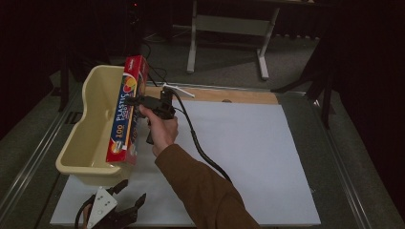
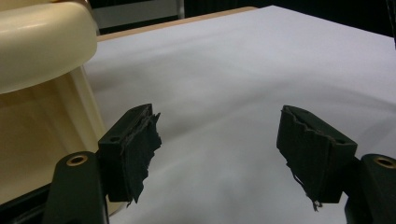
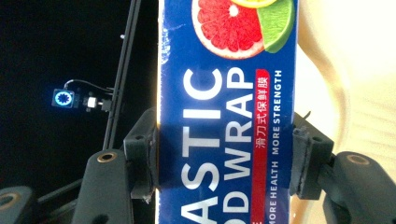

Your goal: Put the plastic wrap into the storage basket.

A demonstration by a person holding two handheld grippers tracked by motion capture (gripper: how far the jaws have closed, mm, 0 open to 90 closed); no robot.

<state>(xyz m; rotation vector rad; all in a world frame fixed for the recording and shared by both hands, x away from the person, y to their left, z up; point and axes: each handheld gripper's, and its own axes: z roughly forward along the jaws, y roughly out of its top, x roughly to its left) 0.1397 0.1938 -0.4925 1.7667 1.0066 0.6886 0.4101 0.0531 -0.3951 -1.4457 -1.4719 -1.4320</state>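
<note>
Glossy printed cardboard on the plastic wrap box [image 3: 226,112]; smooth, shiny cream plastic tub [image 1: 90,138]; matt white paper sheet [image 1: 248,157] over the wooden bench [image 1: 239,95]

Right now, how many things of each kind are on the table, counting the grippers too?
Boxes: 1, the wrap box, held over the bin's edge by the right gripper.
Bins: 1, the cream bin.
Grippers: 2, right and left; the left one has its jaws open with nothing in them.
White sheets: 1.
Total: 5

high: above, facing forward-down | gripper views: close, share cream bin [image 2: 42,56]
</note>
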